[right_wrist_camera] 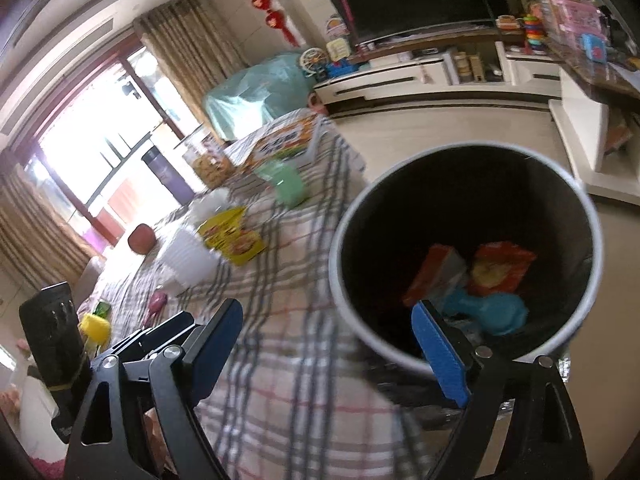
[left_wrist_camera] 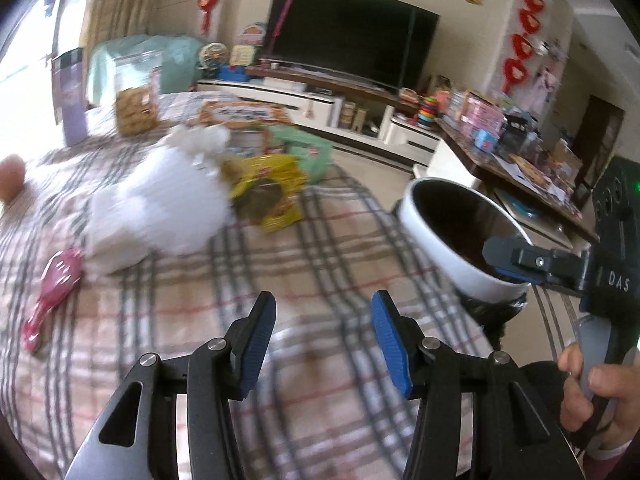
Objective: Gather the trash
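On the plaid cloth lie a pink brush, a white bag and a yellow wrapper, the left gripper wide and empty, the right gripper wide over the bin holding packets.

Left gripper: black linkage, blue ribbed pads, silver screws.
Right gripper: black body (marked "DAS").
Hand: bare skin, maroon sleeve.

1 white bin, 3 items inside, 1 yellow packet, 1 pink brush
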Tool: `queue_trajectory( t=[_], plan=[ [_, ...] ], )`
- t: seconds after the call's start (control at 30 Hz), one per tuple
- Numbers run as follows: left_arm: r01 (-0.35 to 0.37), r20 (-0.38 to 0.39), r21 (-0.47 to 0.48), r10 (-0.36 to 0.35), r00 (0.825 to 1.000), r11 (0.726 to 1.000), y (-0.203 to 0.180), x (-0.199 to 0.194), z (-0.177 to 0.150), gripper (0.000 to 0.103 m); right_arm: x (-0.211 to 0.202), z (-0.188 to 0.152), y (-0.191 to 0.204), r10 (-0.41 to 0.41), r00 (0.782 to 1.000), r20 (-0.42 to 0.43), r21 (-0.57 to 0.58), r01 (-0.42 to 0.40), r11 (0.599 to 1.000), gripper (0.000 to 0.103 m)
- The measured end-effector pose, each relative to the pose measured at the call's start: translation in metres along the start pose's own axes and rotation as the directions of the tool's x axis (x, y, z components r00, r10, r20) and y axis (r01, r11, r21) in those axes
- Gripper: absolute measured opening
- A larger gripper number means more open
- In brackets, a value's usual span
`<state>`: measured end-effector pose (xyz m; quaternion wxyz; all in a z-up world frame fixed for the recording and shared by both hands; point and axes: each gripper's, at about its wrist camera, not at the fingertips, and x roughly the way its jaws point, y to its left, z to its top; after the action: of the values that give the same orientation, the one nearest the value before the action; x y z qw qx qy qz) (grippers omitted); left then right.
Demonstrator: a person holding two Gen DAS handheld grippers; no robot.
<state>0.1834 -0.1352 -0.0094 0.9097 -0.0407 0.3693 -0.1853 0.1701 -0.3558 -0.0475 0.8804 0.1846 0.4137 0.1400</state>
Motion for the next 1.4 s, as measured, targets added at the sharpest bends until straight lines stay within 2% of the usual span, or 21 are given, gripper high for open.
queue_trajectory(
  t=[0.1, 0.33, 0.7, 1.13, 1.4],
  plan=[
    [-0.026, 0.004, -0.021, 0.026, 1.0, 0.999, 0.013, -0.013, -0.006, 0.05, 0.008, -0.006, 0.019, -0.012, 1.0, 0.009, -0.039, 0.012, 0.999, 0.089],
    [-0.078, 0.011, -0.076, 0.079, 0.997, 0.994, 0.039, -0.04, -0.022, 0.05, 0.023, -0.011, 0.053, 0.017, 1.0, -0.015, -0.099, -0.019, 0.995, 0.089],
    [-0.157, 0.026, -0.132, 0.162, 0.986, 0.979, 0.071, -0.067, -0.031, 0.05, 0.056, -0.018, 0.091, 0.056, 0.998, -0.043, -0.145, -0.062, 0.988, 0.089],
    [-0.241, -0.003, -0.185, 0.244, 0.97, 0.953, 0.111, -0.063, -0.026, 0.05, 0.092, -0.008, 0.101, 0.012, 1.0, -0.019, -0.153, -0.014, 0.988, 0.089],
    [-0.281, -0.024, -0.169, 0.281, 0.96, 0.945, 0.135, -0.044, -0.012, 0.053, 0.109, 0.008, 0.106, -0.016, 1.0, 0.006, -0.157, 0.017, 0.987, 0.089]
  ],
)
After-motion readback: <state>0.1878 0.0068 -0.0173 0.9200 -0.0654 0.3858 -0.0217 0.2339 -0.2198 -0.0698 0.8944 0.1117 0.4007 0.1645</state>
